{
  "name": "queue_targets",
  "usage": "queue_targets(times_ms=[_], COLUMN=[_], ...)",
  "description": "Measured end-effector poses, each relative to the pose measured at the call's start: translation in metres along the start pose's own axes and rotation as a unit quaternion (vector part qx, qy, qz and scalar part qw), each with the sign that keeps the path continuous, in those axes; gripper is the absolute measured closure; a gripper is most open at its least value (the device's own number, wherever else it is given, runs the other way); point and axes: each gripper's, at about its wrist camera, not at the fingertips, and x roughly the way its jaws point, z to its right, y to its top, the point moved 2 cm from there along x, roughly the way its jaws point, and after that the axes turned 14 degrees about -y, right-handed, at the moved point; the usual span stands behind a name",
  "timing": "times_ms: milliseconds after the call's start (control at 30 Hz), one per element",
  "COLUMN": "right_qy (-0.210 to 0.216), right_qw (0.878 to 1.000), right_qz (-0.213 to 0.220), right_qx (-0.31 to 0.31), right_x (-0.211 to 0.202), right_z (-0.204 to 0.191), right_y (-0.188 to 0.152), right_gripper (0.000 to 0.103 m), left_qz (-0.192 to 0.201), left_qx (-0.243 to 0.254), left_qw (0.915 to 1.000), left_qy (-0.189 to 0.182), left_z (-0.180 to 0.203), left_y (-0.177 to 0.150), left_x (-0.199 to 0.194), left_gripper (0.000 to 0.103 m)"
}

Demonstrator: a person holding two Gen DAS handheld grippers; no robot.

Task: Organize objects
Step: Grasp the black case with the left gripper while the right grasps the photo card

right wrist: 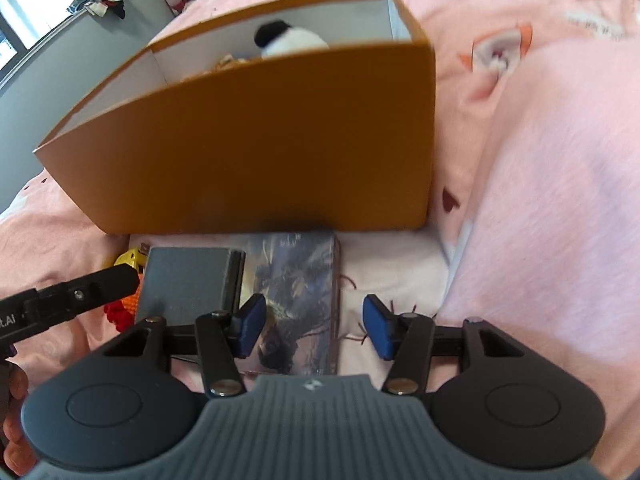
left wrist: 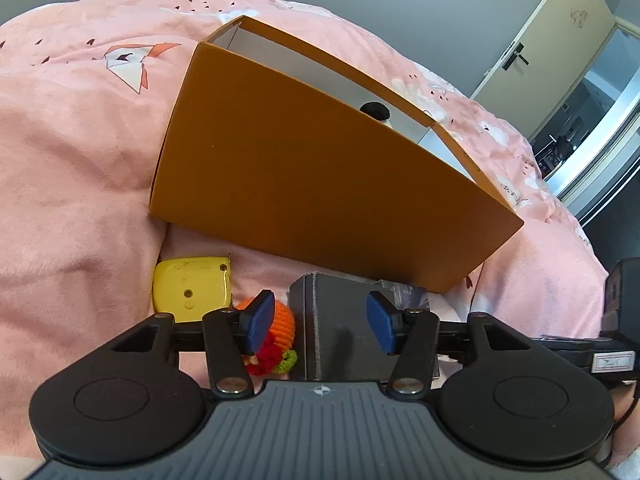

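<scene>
Below, both grippers' fingers [left wrist: 260, 320] gape beside the orange box [left wrist: 320, 184].

Daylight, soft and even; both views bright. Right wrist view: window [right wrist: 24, 12] at upper left blows out to white. Left wrist view: glare on the mirrored door [left wrist: 600, 120] at right. The orange box [right wrist: 256, 140] throws a soft shadow onto the pink bedding [right wrist: 540, 200] at its base. Right wrist view is motion-blurred throughout (box edges smeared); left wrist view is sharper. Strong fisheye bending; dark vignette in the corners.
</scene>
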Motion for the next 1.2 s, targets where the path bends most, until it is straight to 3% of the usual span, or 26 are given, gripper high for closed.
queue_targets(times_ms=[100,267,400,433,467,500,567,733,800,967,1200], right_qy=[0.024,0.056,0.07,0.071,0.076,0.083,0.076,0.08,0.077,0.079,0.078], right_qw=[0.999,0.997,0.995,0.995,0.995,0.994,0.995,0.994,0.995,0.995,0.995], right_qz=[-0.019,-0.046,-0.053,-0.053,-0.052,-0.053,-0.049,-0.048,-0.045,-0.046,-0.044], right_qx=[0.018,0.028,0.041,0.043,0.043,0.044,0.045,0.052,0.05,0.048,0.035], right_x=[0.009,0.023,0.028,0.026,0.024,0.022,0.015,-0.002,-0.004,-0.012,-0.015], right_z=[0.004,0.005,0.008,0.009,0.01,0.01,0.012,0.02,0.027,0.035,0.036], right_y=[-0.001,-0.004,-0.005,-0.006,-0.006,-0.007,-0.007,-0.008,-0.004,-0.004,-0.009], right_gripper=[0.044,0.033,0.032,0.035,0.044,0.045,0.061,0.069,0.069,0.07,0.074], left_qz=[0.008,-0.025,-0.069,-0.081,-0.091,-0.101,-0.115,-0.124,-0.127,-0.11,-0.111], left_qx=[0.024,0.053,0.049,0.04,0.028,0.013,-0.01,-0.031,-0.033,-0.068,-0.068], left_qw=[0.9997,0.9979,0.9954,0.9949,0.9949,0.9946,0.9933,0.9918,0.9913,0.9914,0.9903], left_qy=[0.004,0.026,0.046,0.045,0.033,0.02,0.008,-0.002,-0.005,-0.02,-0.05], left_z=[0.008,0.013,0.006,0.003,-0.001,-0.004,-0.011,-0.015,-0.014,-0.014,0.003], left_y=[0.001,0.003,0.01,0.011,0.013,0.014,0.013,0.014,0.013,0.013,0.01], left_x=[-0.002,0.013,0.03,0.034,0.037,0.039,0.044,0.051,0.051,0.038,0.03], left_gripper=[0.041,0.041,0.038,0.031,0.03,0.03,0.027,0.025,0.029,0.053,0.057])
